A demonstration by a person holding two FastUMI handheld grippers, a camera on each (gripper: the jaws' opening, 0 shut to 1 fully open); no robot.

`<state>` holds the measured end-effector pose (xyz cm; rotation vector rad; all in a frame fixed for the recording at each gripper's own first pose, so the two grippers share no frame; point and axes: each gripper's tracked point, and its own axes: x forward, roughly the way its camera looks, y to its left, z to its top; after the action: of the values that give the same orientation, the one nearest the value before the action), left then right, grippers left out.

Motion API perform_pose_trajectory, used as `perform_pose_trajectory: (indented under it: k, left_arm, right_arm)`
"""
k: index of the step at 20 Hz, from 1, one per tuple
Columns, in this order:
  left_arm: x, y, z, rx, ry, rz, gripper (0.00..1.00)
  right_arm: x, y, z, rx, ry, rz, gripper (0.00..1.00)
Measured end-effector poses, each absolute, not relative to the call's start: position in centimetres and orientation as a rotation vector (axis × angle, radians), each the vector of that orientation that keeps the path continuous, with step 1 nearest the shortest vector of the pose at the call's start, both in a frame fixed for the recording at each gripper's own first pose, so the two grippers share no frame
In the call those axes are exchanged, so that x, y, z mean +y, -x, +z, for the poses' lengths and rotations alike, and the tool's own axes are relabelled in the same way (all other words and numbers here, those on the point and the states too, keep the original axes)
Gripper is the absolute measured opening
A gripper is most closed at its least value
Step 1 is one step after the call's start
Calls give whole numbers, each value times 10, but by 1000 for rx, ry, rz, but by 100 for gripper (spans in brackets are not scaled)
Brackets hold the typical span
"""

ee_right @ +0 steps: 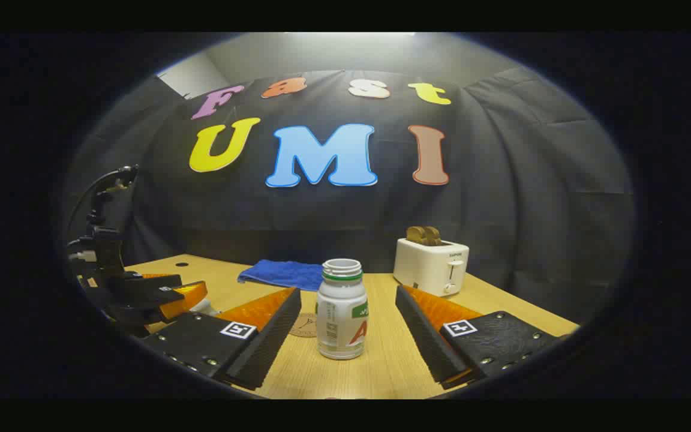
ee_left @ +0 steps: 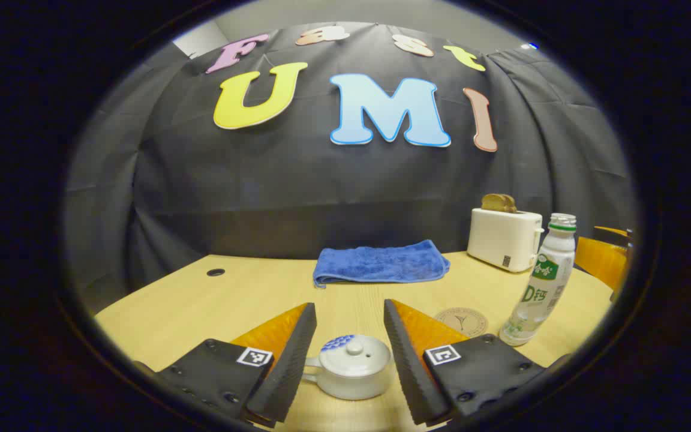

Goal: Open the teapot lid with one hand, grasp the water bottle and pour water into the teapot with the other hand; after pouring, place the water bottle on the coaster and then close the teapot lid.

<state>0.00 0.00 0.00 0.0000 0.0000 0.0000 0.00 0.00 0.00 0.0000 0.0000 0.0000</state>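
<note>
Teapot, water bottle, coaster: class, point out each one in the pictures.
Teapot (ee_left: 351, 375): left gripper view, on its body.
Water bottle (ee_right: 341, 318): right gripper view, on its label.
Coaster (ee_left: 462, 320): left gripper view, on its top face.

On the table (ee_left: 201, 312), the teapot (ee_left: 351, 375) sits between my left fingers (ee_left: 285, 360); bottle (ee_right: 341, 309) between my right ones (ee_right: 261, 342), coaster (ee_left: 461, 321) just behind it, towel (ee_left: 381, 263) and toaster (ee_left: 504, 239) farther back

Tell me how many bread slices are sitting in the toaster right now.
2. Both slices stand side by side in the top slots of the toaster, at the table's far right by the booth wall. Any others would be hidden inside.
</note>
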Motion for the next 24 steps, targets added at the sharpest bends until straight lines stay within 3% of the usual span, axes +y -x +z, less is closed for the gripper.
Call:
perform_pose_trajectory:
  k: [6,7,10,14,20,24]
  left_arm:
    - [-3,-9,-16,44,-14,-4,72]
    - [-4,-9,-19,59,-20,2,58]
    - [-1,-10,-17,59,-36,18,51]
    - [-5,-12,-17,53,-72,26,24]
    - [-5,-12,-11,41,-74,10,12]
    - [-7,-4,9,2,-63,-10,12]
  right_arm:
    - [-10,-2,-10,21,-15,-18,98]
    - [-10,-1,-10,23,-15,-18,93]
    - [-12,-1,-13,28,-21,-19,97]
    - [-13,-1,-20,47,-42,-13,97]
    - [-7,4,-31,75,-44,13,98]
    - [-5,0,-36,87,-46,27,98]
